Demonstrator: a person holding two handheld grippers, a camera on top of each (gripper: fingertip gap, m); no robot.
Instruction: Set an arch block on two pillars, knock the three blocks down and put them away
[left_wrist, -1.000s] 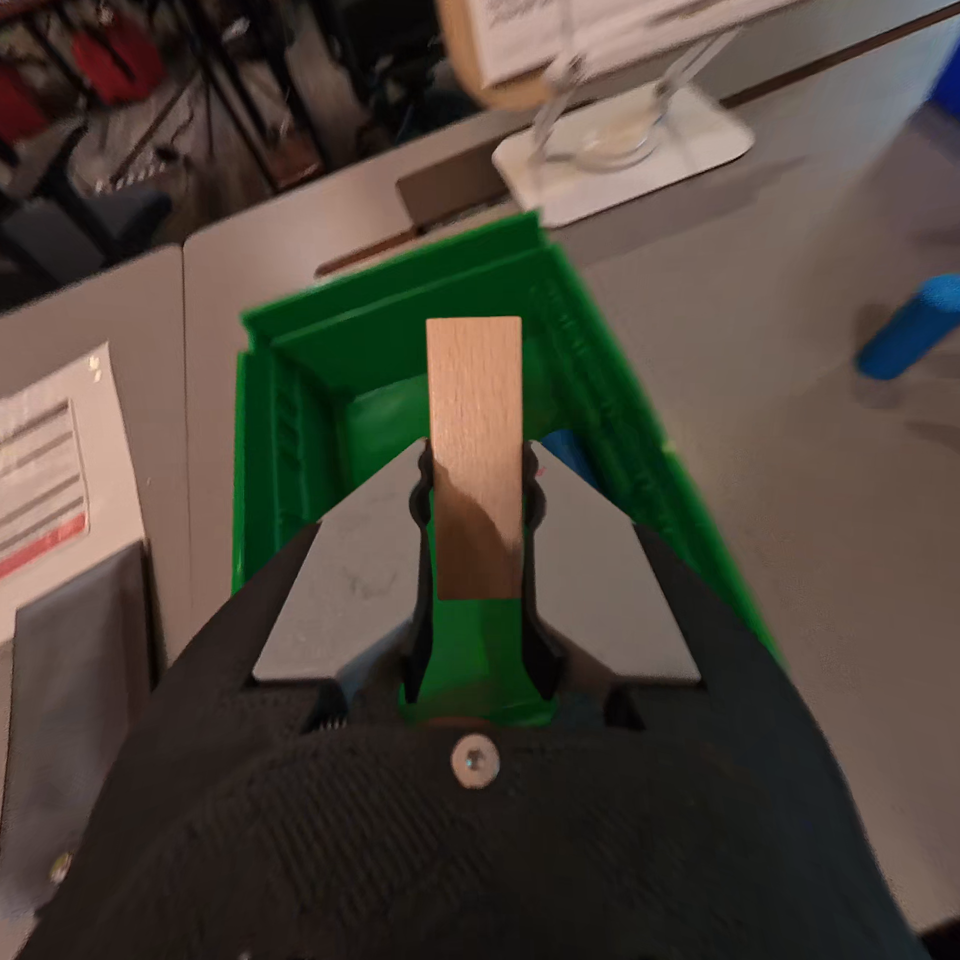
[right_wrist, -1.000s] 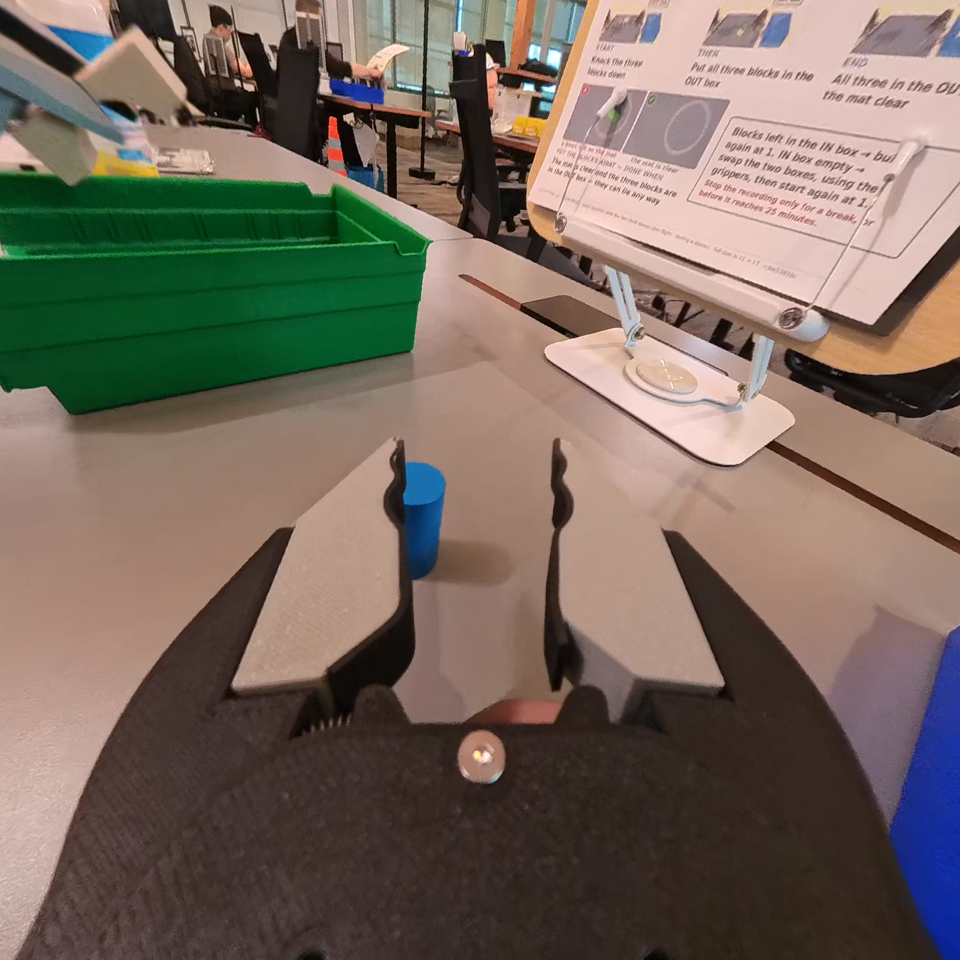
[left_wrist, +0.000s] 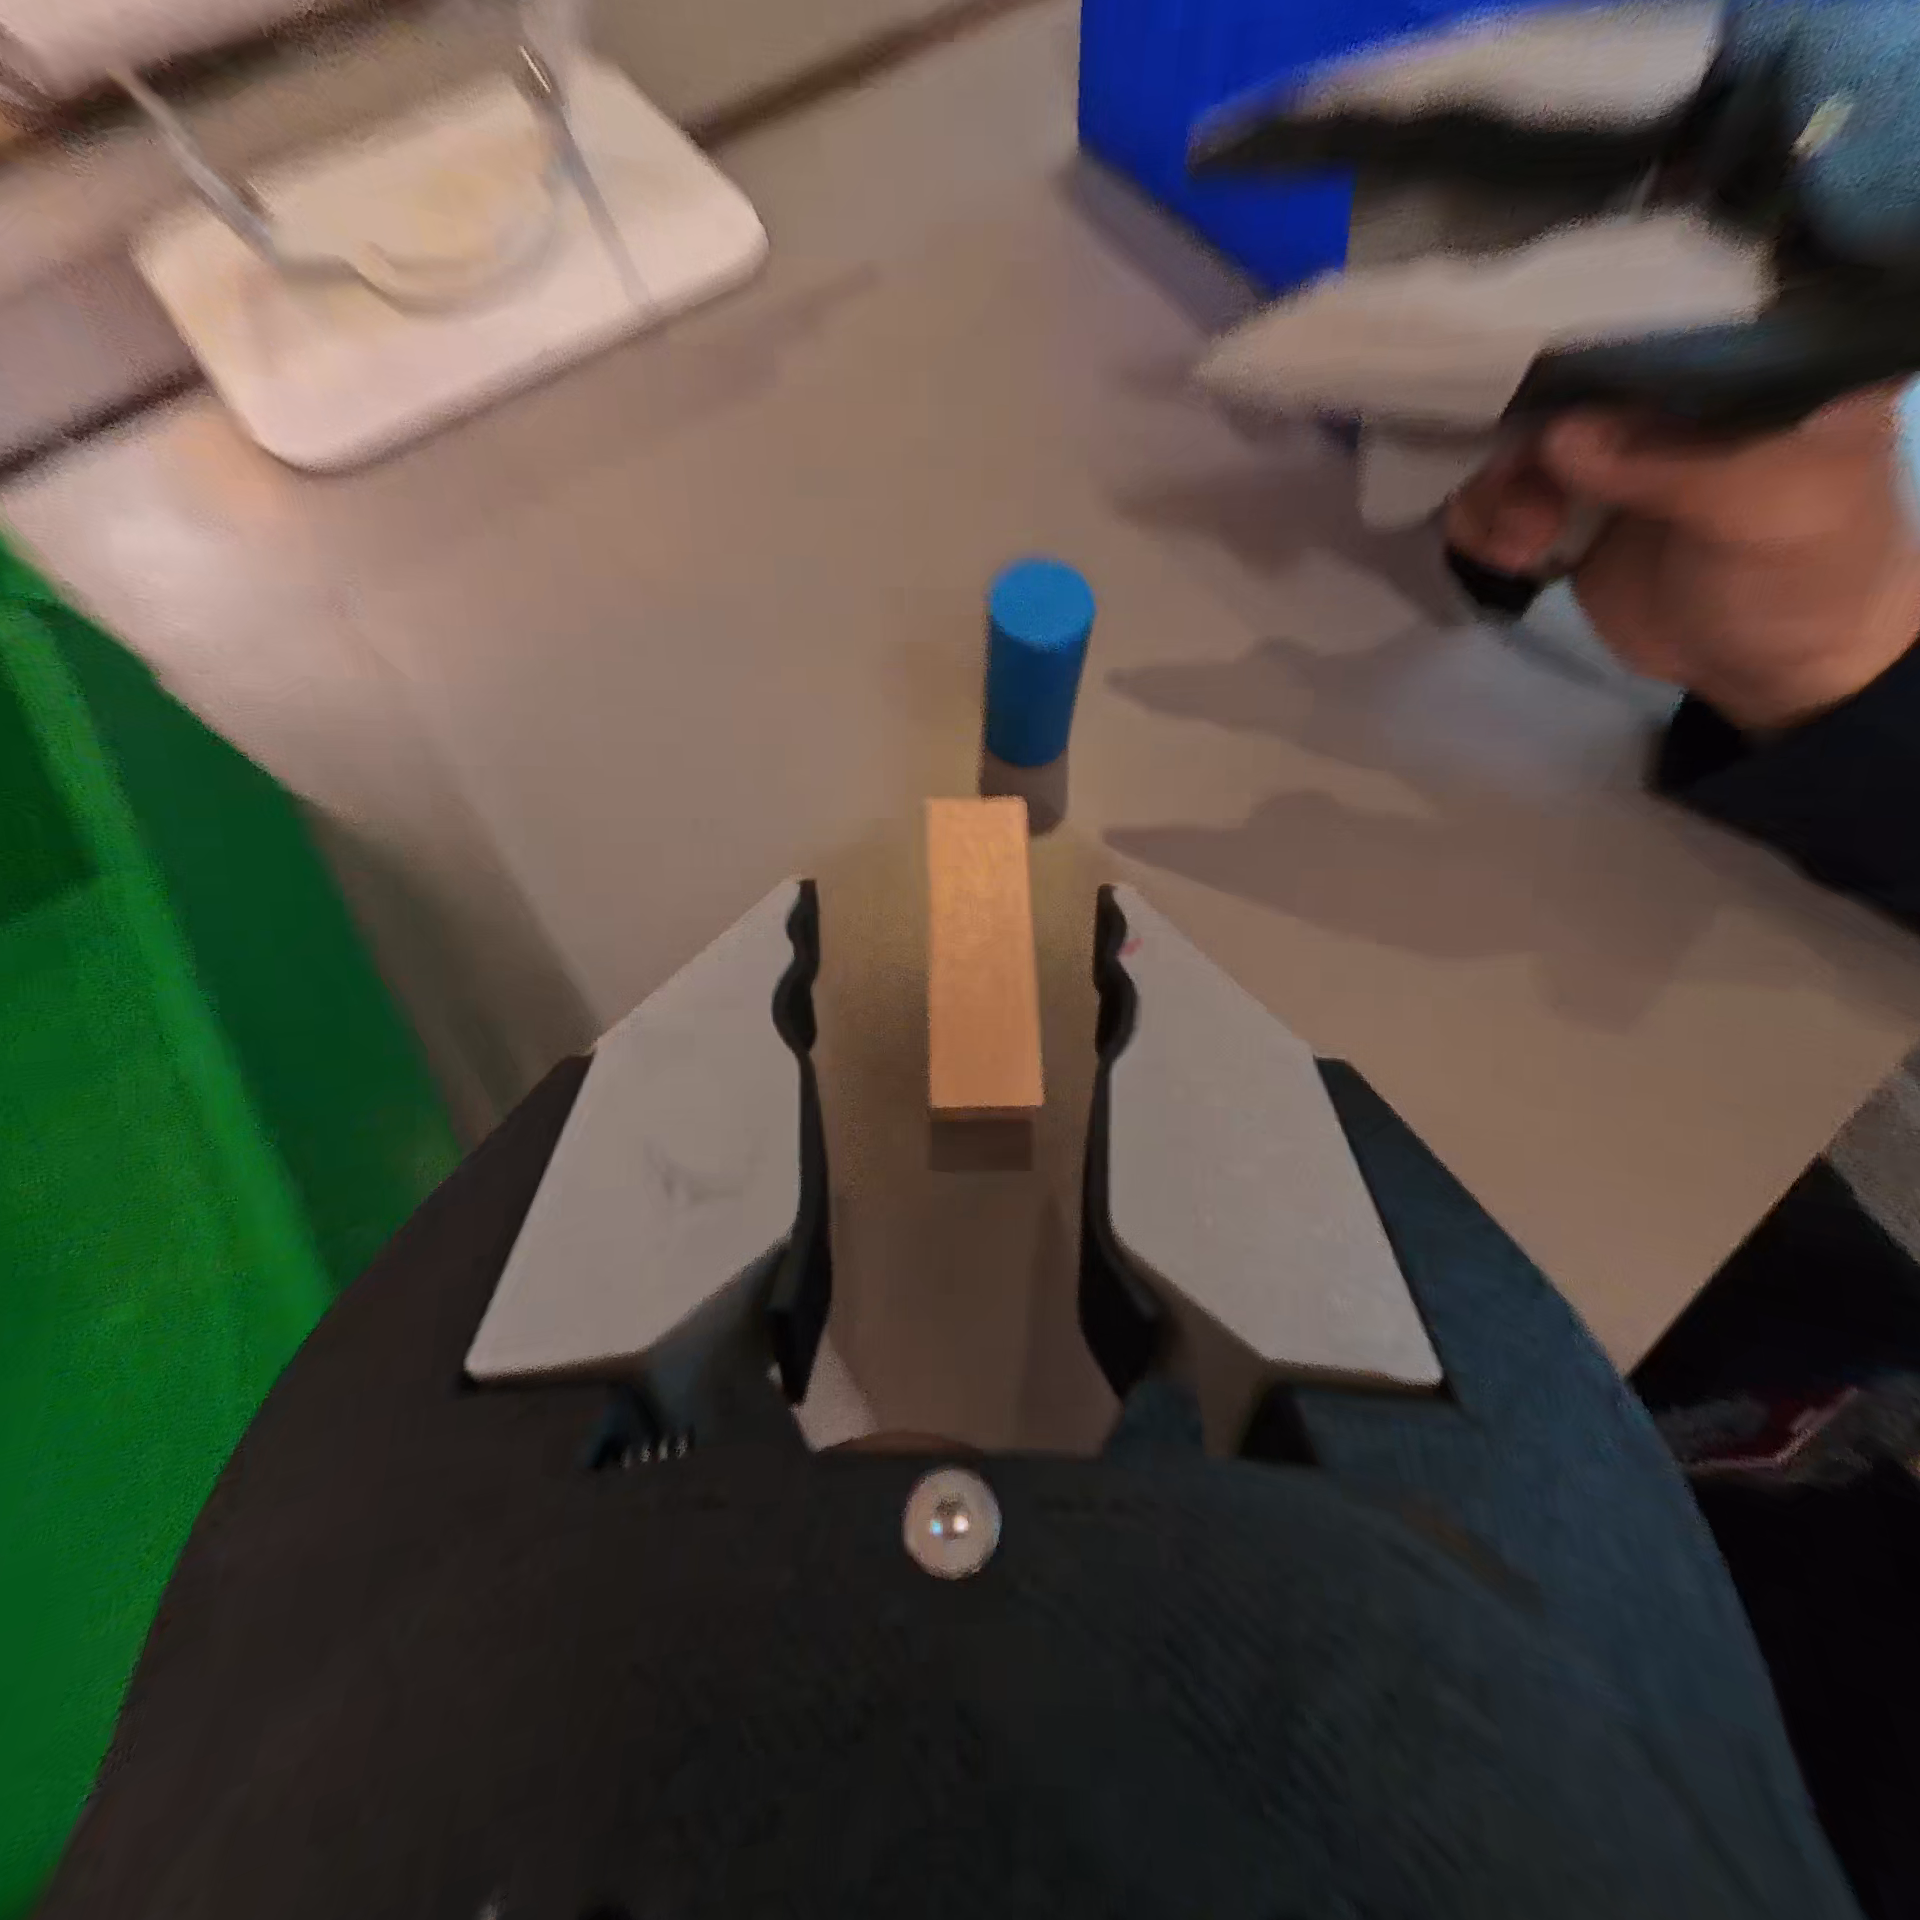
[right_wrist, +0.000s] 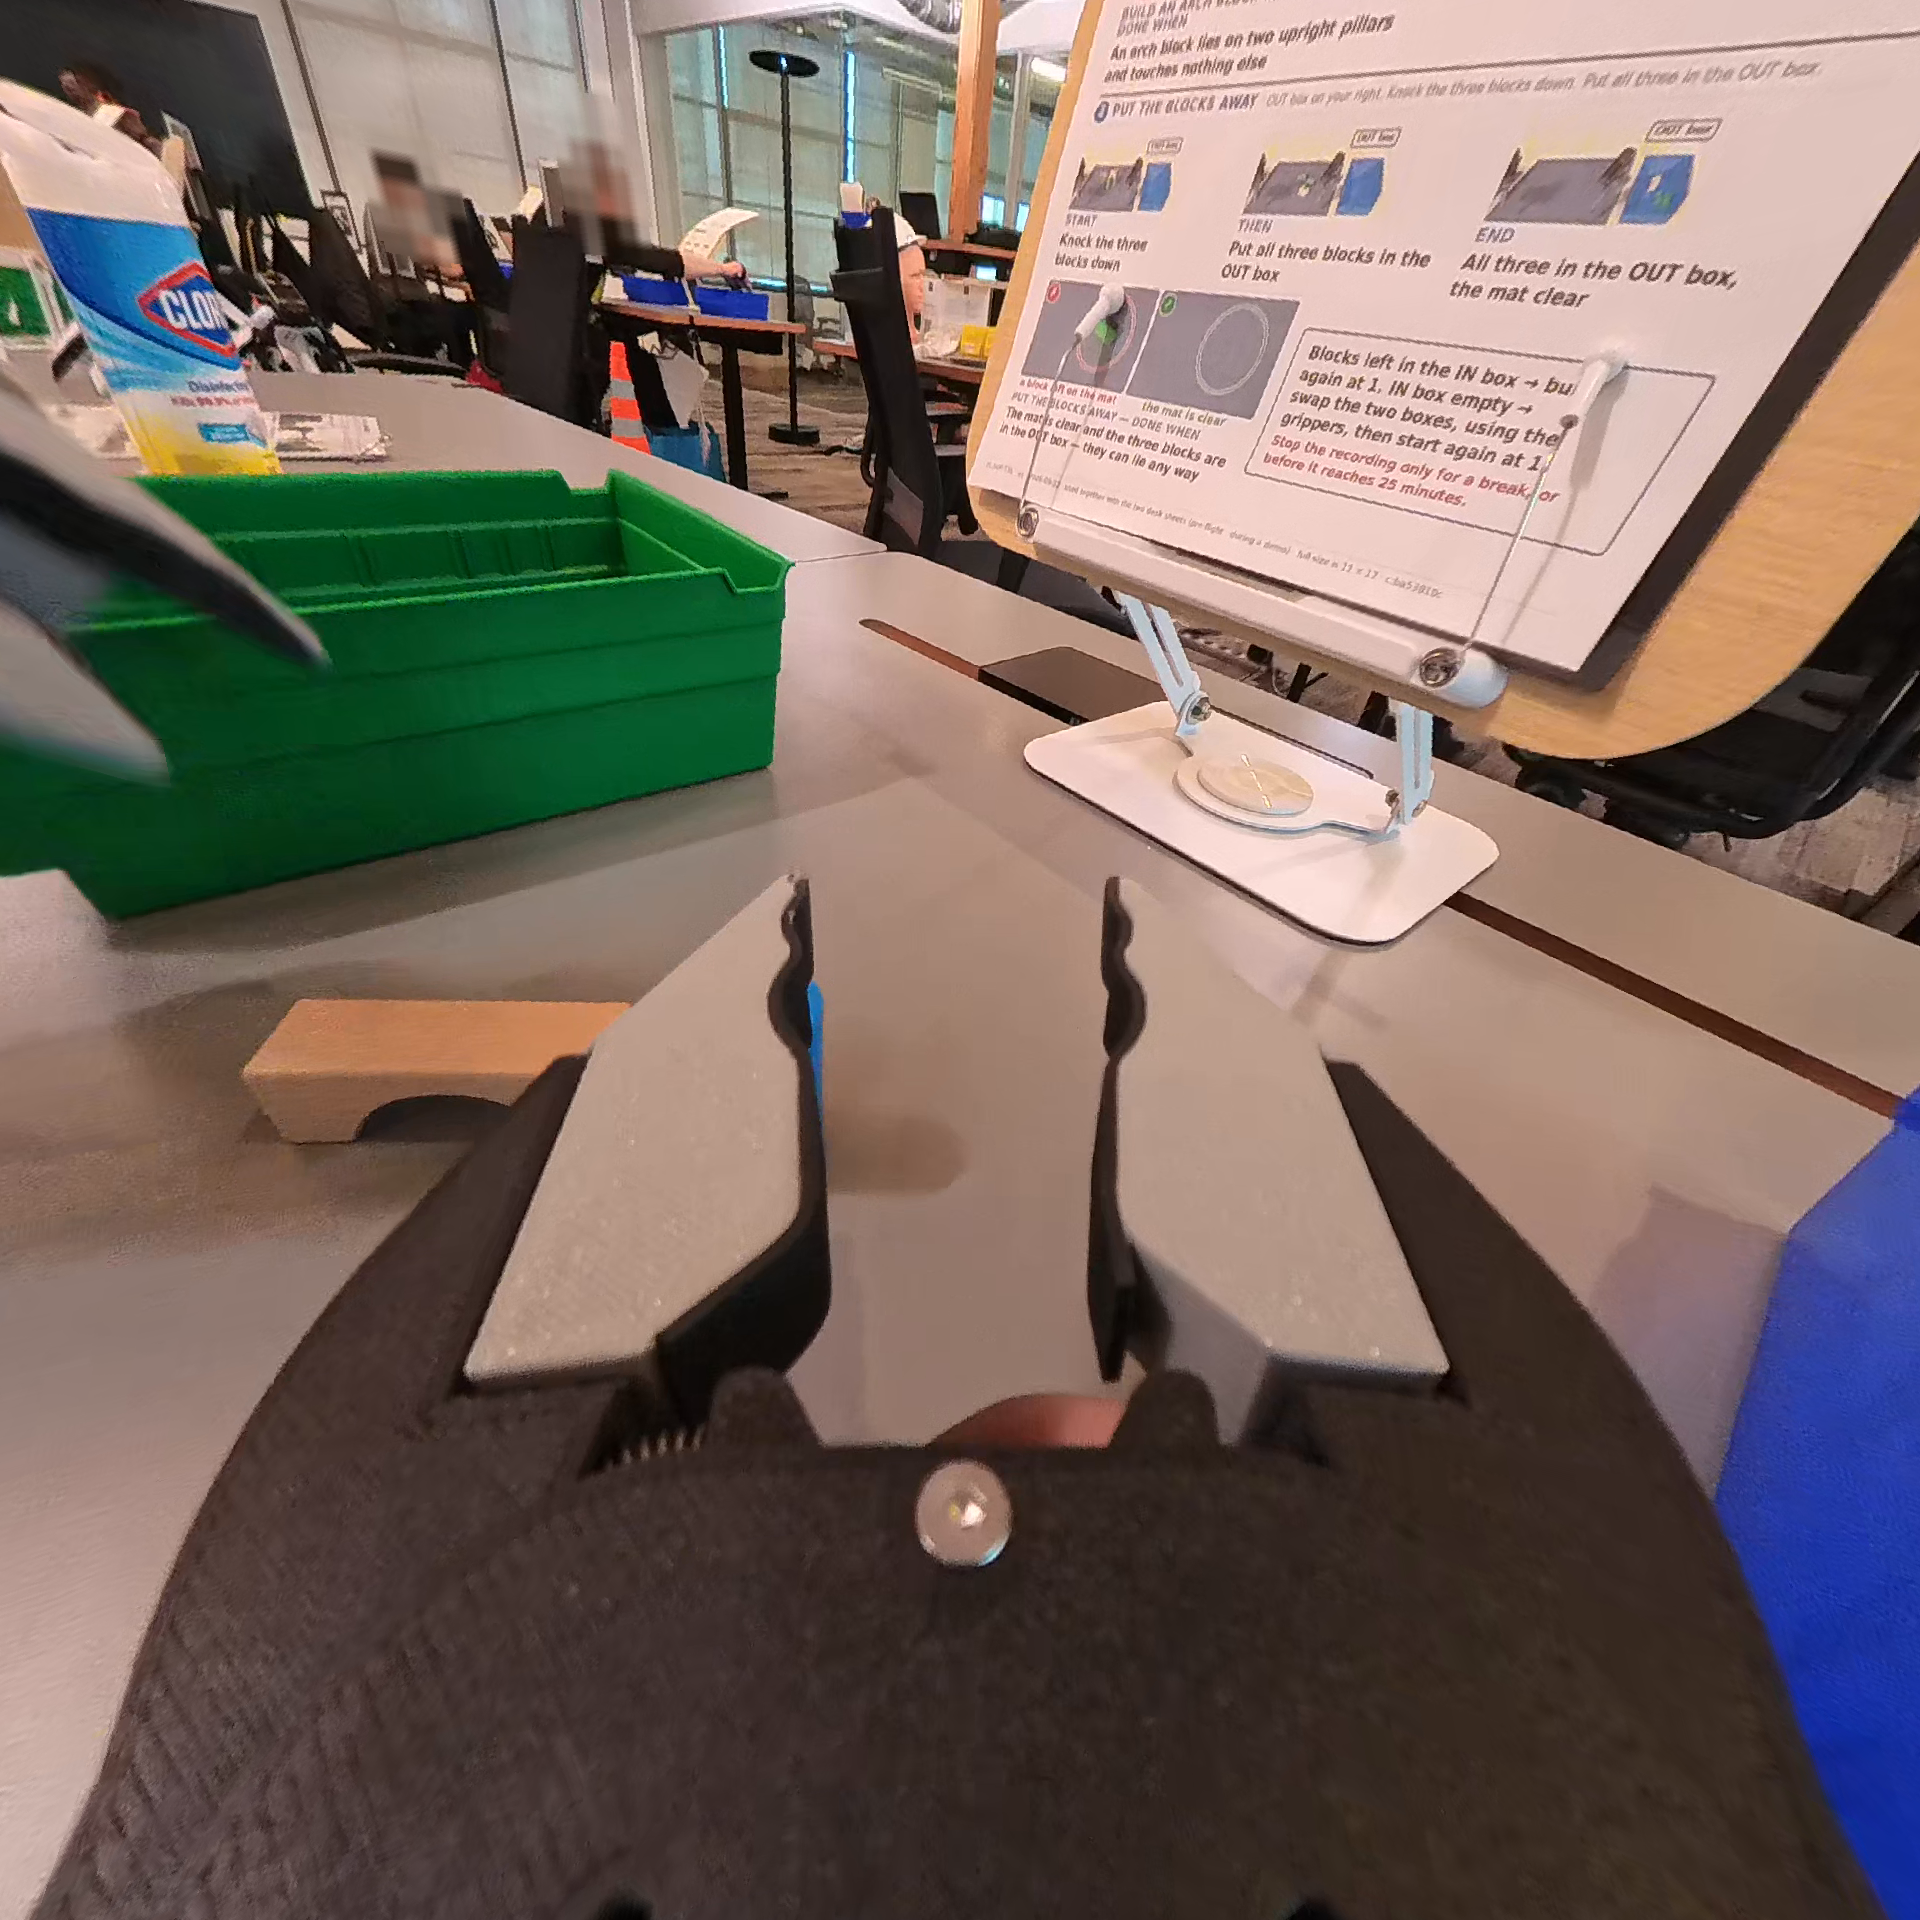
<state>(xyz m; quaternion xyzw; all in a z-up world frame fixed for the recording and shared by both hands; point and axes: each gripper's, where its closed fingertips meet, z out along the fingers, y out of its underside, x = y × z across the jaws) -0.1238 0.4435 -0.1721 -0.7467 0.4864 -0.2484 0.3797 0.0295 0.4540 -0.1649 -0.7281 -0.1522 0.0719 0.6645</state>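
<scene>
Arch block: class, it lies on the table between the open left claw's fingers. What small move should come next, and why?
Probably fetch a second pillar from the green bin. The arch block lies flat on the table, the left claw is open around it, and only one blue cylinder stands upright; an arch needs two.

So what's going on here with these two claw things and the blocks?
A person holds a claw-like gripper in each hand. The left gripper is open above a wooden arch block lying on the grey table. A blue cylinder stands upright just beyond it. The right gripper is open and empty. Nothing is stacked yet.
</scene>
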